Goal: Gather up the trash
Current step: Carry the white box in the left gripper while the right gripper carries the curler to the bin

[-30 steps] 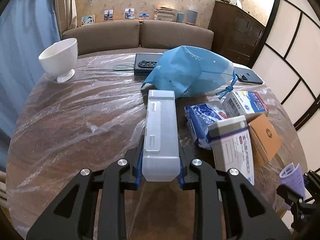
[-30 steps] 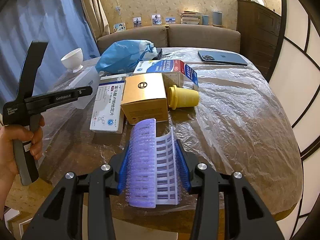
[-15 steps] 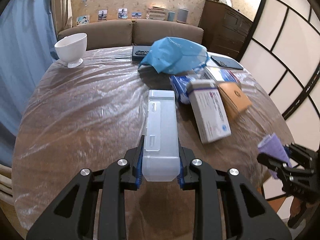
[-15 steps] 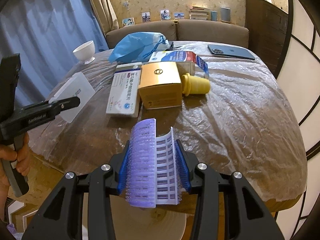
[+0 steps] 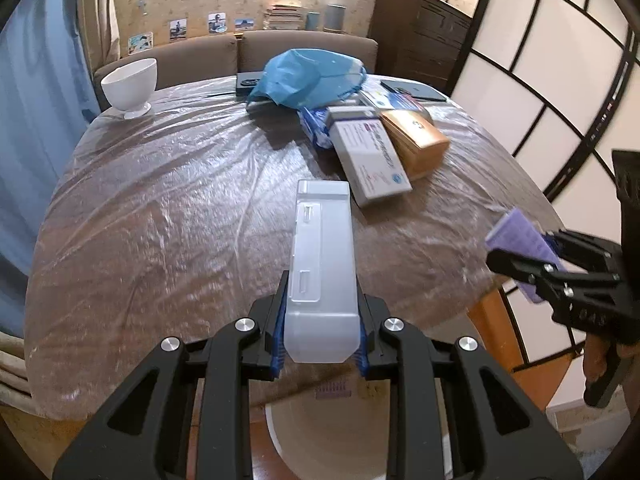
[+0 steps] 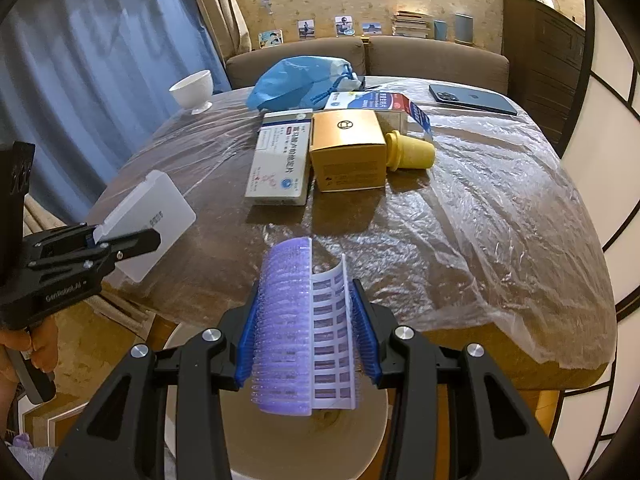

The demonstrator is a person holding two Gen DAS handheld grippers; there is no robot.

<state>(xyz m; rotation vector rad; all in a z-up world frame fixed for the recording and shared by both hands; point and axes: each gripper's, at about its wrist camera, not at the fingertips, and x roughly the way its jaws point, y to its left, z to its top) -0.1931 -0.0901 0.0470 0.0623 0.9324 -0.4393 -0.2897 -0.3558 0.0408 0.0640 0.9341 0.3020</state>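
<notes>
While we held both grippers out past the near edge of the table (image 6: 500,208), each had a piece of trash clamped in it. Our left gripper (image 5: 320,344) was closed on a clear plastic tray (image 5: 322,264), its pads pressing the long sides near the tray's near end, so most of the tray stuck out ahead over the table. Our right gripper (image 6: 306,332) was closed on a purple roller (image 6: 286,320) with a white gridded sheet (image 6: 334,332) curled against it.

Below both we saw the pale round bin (image 6: 304,440) on the floor, its rim showing under the fingers in each view. We judged the job at the drop stage: both items hung roughly over the opening, neither let go.

We saw several risks. The tray was gripped at one end only, so on release it could tip forward, catch the table edge or bin rim and land on the floor. The roller's bristles might cling to the pads, or the sheet might part from it and drift wide. The plastic film (image 6: 520,280) draped over the table hung loose at the edge, and a finger could snag it and drag the boxes (image 6: 316,152), the yellow cup (image 6: 412,152) or the bowl (image 6: 194,90). With the grippers near each other, they could also knock together.

More trash lay on the table beside the blue bag (image 6: 296,80) and the phone (image 6: 472,98).
</notes>
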